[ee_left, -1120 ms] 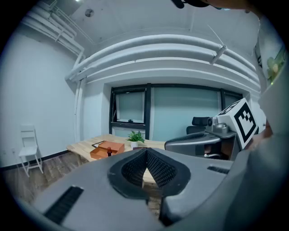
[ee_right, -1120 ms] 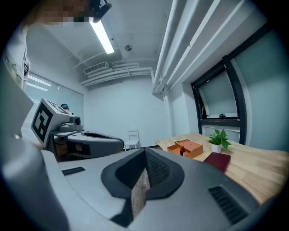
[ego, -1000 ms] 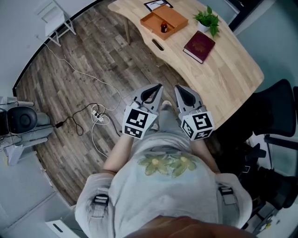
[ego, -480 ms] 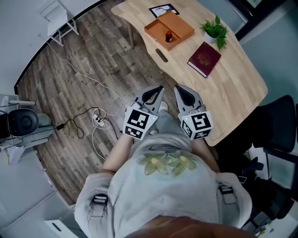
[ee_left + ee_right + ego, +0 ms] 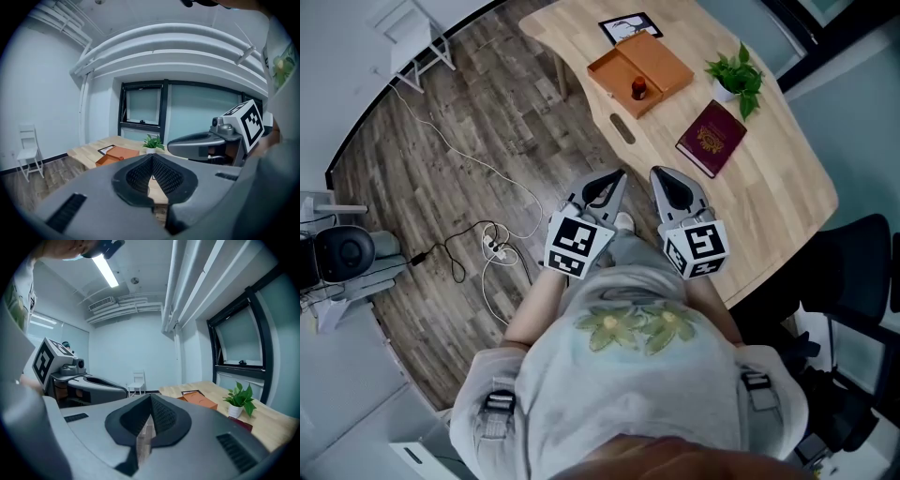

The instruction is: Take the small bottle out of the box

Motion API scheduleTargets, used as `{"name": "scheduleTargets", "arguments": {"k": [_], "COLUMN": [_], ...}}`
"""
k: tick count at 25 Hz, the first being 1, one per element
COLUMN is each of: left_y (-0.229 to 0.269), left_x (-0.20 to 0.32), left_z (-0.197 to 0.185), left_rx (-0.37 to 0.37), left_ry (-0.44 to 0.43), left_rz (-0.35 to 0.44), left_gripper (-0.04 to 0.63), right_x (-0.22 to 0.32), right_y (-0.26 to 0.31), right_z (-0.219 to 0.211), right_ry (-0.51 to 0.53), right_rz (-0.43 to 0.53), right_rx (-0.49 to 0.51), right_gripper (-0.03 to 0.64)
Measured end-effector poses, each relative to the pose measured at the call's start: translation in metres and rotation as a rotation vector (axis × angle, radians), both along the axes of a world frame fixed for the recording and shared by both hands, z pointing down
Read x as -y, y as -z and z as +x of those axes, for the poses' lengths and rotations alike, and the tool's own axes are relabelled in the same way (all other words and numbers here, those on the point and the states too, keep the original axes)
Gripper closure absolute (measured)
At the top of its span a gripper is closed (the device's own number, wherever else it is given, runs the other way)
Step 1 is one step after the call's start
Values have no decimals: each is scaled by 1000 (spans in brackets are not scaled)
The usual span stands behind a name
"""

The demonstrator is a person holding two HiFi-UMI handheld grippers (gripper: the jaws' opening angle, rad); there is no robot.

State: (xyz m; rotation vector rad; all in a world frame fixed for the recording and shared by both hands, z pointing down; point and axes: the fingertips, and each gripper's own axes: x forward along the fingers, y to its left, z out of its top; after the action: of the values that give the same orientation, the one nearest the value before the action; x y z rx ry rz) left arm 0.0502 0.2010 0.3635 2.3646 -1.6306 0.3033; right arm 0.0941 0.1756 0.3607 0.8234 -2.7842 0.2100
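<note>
Head view looks steeply down on a person standing on the wood floor (image 5: 459, 141) at the near edge of a light wood tabletop (image 5: 769, 187), one hand-held gripper in each hand, both held level at waist height and pointing toward the tabletop. The left hand-held gripper (image 5: 620, 174) has its jaws together; in the left gripper view the ribbed pads meet at the tips with nothing between them (image 5: 152, 157). The right hand-held gripper (image 5: 656, 172) is just beside it and parallel, its jaws likewise fully closed and empty, pads touching in the right gripper view (image 5: 151, 398). Neither gripper is over the tabletop or touching anything. The small bottle (image 5: 638, 89), dark red with a dark cap, stands upright inside the orange box (image 5: 609, 73), in the open tray half, near the wall where the flat lid half joins. The box sits toward the far end of the tabletop, well apart from both grippers. Just beyond the box lies a black-framed card (image 5: 628, 25). To the right of the box is a small potted plant (image 5: 737, 75) in a white pot, and nearer the person a dark red book (image 5: 711, 138) lies flat. A slot (image 5: 622, 129) is cut in the tabletop edge near the box. On the floor at left are white cables and a power strip (image 5: 499, 246); a white chair (image 5: 412, 37) stands far left, a black office chair (image 5: 862, 272) at right.
</note>
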Motion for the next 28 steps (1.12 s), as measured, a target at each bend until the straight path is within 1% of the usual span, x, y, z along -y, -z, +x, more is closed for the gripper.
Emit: {"name": "scheduleTargets", "arguments": {"k": [10, 16, 19, 22, 24, 28], "left_y": [11, 6, -4, -14, -17, -18], "left_x": [71, 104, 114, 117, 118, 126], "left_z": [-25, -27, -19, -15, -15, -20], "left_rx": [6, 5, 7, 5, 3, -3], "left_ry": [65, 95, 85, 81, 79, 78], "left_rz": [21, 13, -7, -31, -41, -49], "left_gripper": [588, 588, 588, 588, 588, 588], "right_x": [76, 113, 126, 131, 131, 138], "right_y": [8, 5, -1, -6, -7, -13], "right_z": [-16, -22, -23, -26, -27, -31], "right_ry": [31, 65, 77, 97, 107, 112], "right_rz": [23, 32, 25, 12, 3, -16], "right_rx": [-7, -18, -16, 11, 27, 17], "right_gripper": [607, 607, 606, 606, 606, 606]}}
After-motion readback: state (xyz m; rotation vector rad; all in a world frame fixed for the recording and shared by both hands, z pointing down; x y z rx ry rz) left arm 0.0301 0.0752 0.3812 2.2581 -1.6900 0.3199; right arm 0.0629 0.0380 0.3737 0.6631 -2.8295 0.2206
